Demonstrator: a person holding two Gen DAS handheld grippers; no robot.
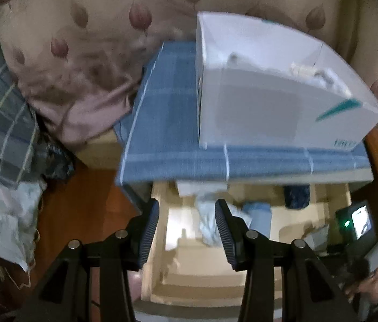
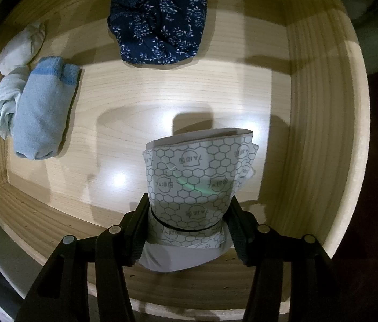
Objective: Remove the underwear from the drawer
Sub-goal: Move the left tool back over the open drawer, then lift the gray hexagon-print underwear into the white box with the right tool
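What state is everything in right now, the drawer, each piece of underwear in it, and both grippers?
drawer: pulled open.
hexagon-print underwear: folded, clamped in the right gripper.
navy floral underwear: bunched, lying loose.
light blue underwear: rolled, lying loose.
pale roll: lying loose beside it.
left gripper: open, empty, above the drawer.

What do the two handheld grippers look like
Both are matte black. The left gripper and right gripper each have two flat fingers with finely ribbed pads, on angular black linkage arms joined by round silver pins. No cables, markings or sleeves show.
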